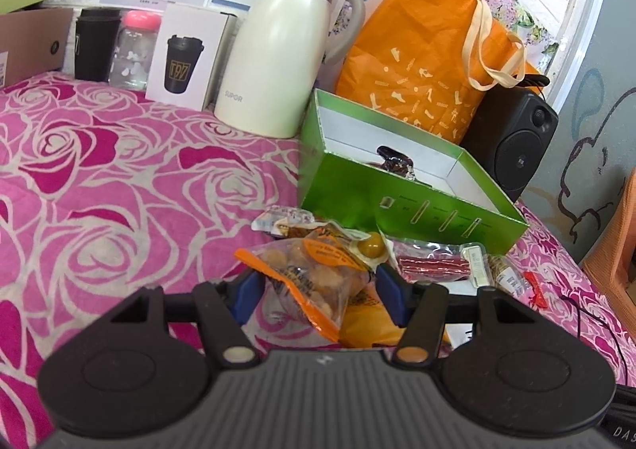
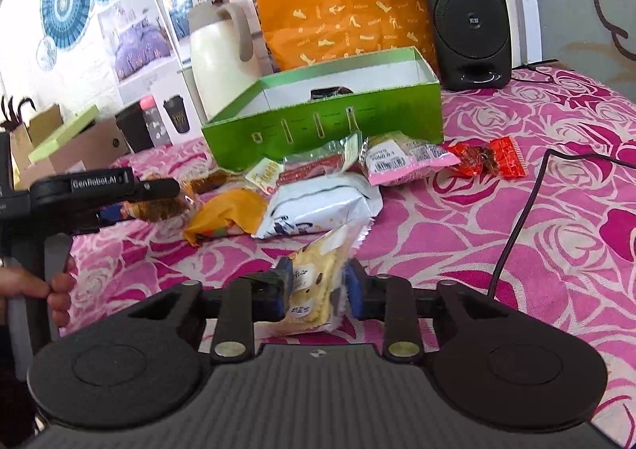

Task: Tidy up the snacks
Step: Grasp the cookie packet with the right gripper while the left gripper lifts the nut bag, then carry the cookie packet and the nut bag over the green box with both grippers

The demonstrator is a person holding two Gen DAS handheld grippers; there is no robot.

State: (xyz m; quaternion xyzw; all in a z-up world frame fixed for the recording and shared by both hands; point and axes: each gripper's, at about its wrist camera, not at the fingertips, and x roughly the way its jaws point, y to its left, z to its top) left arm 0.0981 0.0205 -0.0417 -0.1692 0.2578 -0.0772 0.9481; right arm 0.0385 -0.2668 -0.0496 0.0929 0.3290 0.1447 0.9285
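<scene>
The left gripper (image 1: 316, 290) clamps a light, crinkly nut bag (image 1: 318, 274) near the green box (image 1: 397, 206); the right gripper (image 2: 318, 290) pinches a brittle cracker pack (image 2: 318, 286) — squeeze its edges gently.

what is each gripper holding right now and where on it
The left gripper straddles a clear orange-trimmed snack bag across its middle; whether it is clamped cannot be told. The right gripper pinches a yellow cracker packet at its lower half.
</scene>
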